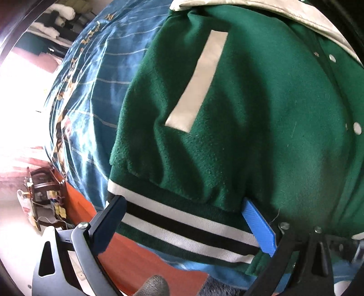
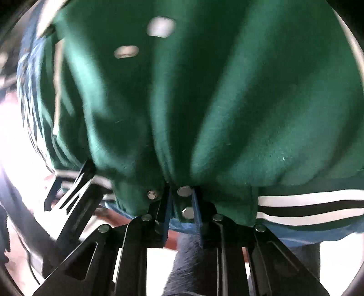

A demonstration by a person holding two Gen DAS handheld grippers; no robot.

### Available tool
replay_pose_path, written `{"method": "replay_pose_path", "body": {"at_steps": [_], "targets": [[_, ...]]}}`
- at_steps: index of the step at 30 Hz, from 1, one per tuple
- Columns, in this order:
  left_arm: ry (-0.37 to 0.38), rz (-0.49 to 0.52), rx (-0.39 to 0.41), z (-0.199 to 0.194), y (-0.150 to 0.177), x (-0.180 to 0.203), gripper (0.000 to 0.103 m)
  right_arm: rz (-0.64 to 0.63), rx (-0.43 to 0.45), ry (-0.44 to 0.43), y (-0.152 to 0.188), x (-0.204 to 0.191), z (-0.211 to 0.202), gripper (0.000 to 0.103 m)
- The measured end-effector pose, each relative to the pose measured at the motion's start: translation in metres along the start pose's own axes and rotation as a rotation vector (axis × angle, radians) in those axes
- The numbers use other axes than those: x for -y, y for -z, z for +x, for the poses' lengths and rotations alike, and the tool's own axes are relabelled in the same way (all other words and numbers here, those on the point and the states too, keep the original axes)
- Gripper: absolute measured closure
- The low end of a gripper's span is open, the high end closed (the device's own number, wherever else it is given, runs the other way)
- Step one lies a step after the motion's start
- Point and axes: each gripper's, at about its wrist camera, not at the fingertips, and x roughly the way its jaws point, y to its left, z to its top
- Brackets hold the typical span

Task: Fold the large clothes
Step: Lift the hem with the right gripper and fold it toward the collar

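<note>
Two grippers are on the green jacket [image 1: 250,113], which lies spread on the blue striped bedspread [image 1: 95,95]. Your left gripper [image 1: 186,225] stands wide, its jaws straddling the striped hem band [image 1: 182,225]; the blue finger [image 1: 259,227] touches the band's right part and the dark finger [image 1: 109,223] its left end, but you cannot tell whether any fabric is actually pinched. Your right gripper [image 2: 182,211] is narrow, clamped on the hem at the snap buttons [image 2: 184,190], with green cloth bunched into folds above the jaws. Only the left wrist view shows the white pocket strip [image 1: 198,79] above the hem, the cream collar [image 1: 261,9] and the orange bed frame [image 1: 136,257] below it.
</note>
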Motion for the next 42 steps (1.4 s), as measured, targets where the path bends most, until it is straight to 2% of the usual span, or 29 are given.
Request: {"method": "replay_pose_path", "body": {"at_steps": [2,3,4,5,7,9,11,12,14,15,16,18,22,23,25,27,28,30,32,33,34,36,39,40,41,42], "targets": [[0.012,-0.012,0.0,-0.01,-0.004,-0.007,0.0,0.04,-0.041,-0.08,-0.009,0.008,-0.007,0.071],[0.009,-0.018,0.013,-0.017,-0.007,-0.011,0.0,0.046,-0.034,-0.122,-0.01,0.011,-0.018,0.06],[0.007,-0.023,0.035,-0.028,-0.011,-0.016,0.0,0.05,-0.018,-0.147,-0.013,0.011,-0.03,0.054],[0.007,-0.026,0.052,-0.035,-0.015,-0.018,0.0,0.044,0.018,-0.157,-0.014,0.013,-0.051,0.054],[0.005,-0.037,0.091,-0.051,-0.026,-0.02,0.0,0.03,0.089,-0.138,-0.013,0.014,-0.079,0.053],[0.017,-0.036,0.114,-0.056,-0.038,-0.012,0.0,0.004,0.185,-0.071,-0.019,0.019,-0.11,0.053],[0.005,-0.018,0.13,-0.053,-0.054,0.004,0.0,-0.026,0.249,-0.002,-0.027,0.025,-0.123,0.053],[-0.003,-0.003,0.134,-0.049,-0.062,0.015,0.0,-0.026,0.261,0.031,-0.036,0.025,-0.116,0.053],[-0.003,0.011,0.149,-0.041,-0.072,0.029,0.0,-0.005,0.257,0.066,-0.054,0.035,-0.101,0.056],[-0.006,0.02,0.15,-0.034,-0.076,0.037,0.0,0.003,0.252,0.087,-0.06,0.043,-0.097,0.063],[-0.013,0.048,0.136,-0.019,-0.081,0.052,0.0,0.003,0.244,0.108,-0.064,0.054,-0.085,0.07],[-0.042,0.103,0.107,0.005,-0.085,0.072,0.0,-0.007,0.235,0.155,-0.071,0.062,-0.075,0.074],[-0.068,0.097,0.154,0.015,-0.082,0.079,0.0,-0.067,0.186,0.181,-0.082,0.064,-0.07,0.074],[-0.068,0.093,0.163,0.014,-0.081,0.078,0.0,-0.066,0.165,0.168,-0.084,0.064,-0.075,0.072],[-0.069,0.09,0.19,0.012,-0.077,0.079,0.0,-0.052,0.152,0.115,-0.089,0.04,-0.074,0.068],[-0.068,0.093,0.205,0.012,-0.075,0.079,0.0,-0.024,0.2,0.07,-0.083,0.051,-0.104,0.061],[-0.064,0.096,0.207,0.012,-0.074,0.079,0.0,-0.007,0.254,0.078,-0.078,0.056,-0.124,0.06],[-0.058,0.089,0.199,0.013,-0.078,0.08,0.0,0.035,0.356,0.169,-0.071,0.069,-0.153,0.059],[-0.061,0.075,0.175,0.014,-0.083,0.078,0.0,0.08,0.407,0.3,-0.067,0.095,-0.166,0.059],[-0.066,0.069,0.166,0.013,-0.084,0.079,0.0,0.103,0.398,0.333,-0.07,0.106,-0.162,0.067],[-0.072,0.067,0.157,0.012,-0.085,0.078,0.0,0.119,0.37,0.325,-0.074,0.118,-0.155,0.096],[-0.086,0.083,0.14,0.008,-0.088,0.078,0.0,0.183,0.271,0.327,-0.081,0.147,-0.133,0.102],[-0.077,0.087,0.154,-0.012,-0.094,0.075,0.0,0.163,0.252,0.302,-0.083,0.148,-0.144,0.102],[-0.088,0.088,0.172,-0.023,-0.096,0.075,0.0,0.157,0.268,0.291,-0.084,0.128,-0.144,0.095],[-0.095,0.089,0.197,-0.037,-0.099,0.076,0.0,0.155,0.289,0.278,-0.081,0.123,-0.163,0.093],[-0.103,0.094,0.217,-0.048,-0.1,0.079,0.0,0.154,0.305,0.266,-0.079,0.12,-0.176,0.084]]}}
